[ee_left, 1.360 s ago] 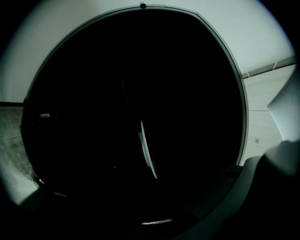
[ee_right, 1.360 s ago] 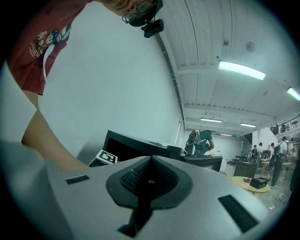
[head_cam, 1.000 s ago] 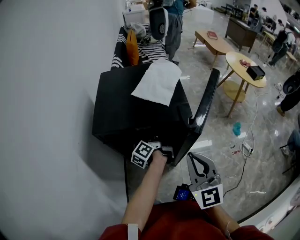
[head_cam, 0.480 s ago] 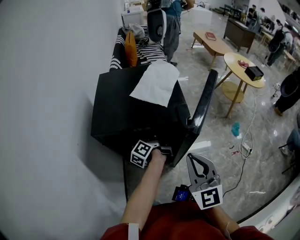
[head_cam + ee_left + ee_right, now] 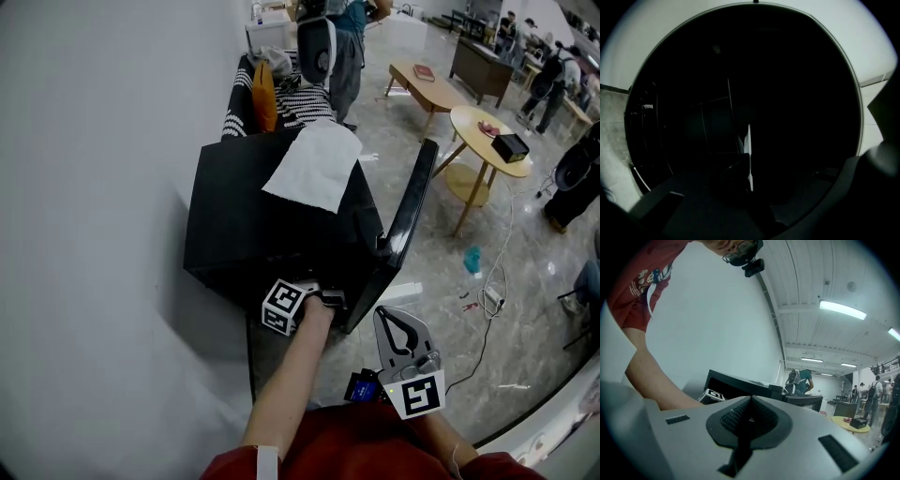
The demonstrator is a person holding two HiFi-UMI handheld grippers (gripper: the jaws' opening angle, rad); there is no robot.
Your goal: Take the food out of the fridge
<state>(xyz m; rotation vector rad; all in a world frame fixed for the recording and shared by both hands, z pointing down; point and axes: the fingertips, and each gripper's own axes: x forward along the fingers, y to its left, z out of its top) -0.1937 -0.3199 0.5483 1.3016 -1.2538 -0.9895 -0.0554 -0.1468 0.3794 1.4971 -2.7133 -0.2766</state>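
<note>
A black mini fridge point(image 5: 244, 225) stands against the white wall with its door point(image 5: 412, 206) swung open to the right. My left gripper point(image 5: 323, 300) reaches level into the dark compartment; only its marker cube point(image 5: 284, 307) shows from above. In the left gripper view the jaws are shut, and a thin white edge of a packet point(image 5: 749, 150) is pinched upright between them. The rest of the fridge interior is too dark to read. My right gripper point(image 5: 398, 328) hangs back near my body, shut and holding nothing point(image 5: 750, 418).
A white sheet point(image 5: 314, 164) lies on the fridge top. Behind the fridge is a striped couch point(image 5: 281, 98) with an orange cushion. Round and oblong wooden tables point(image 5: 492, 141) stand to the right, with cables and litter on the floor point(image 5: 487, 291). People stand further off.
</note>
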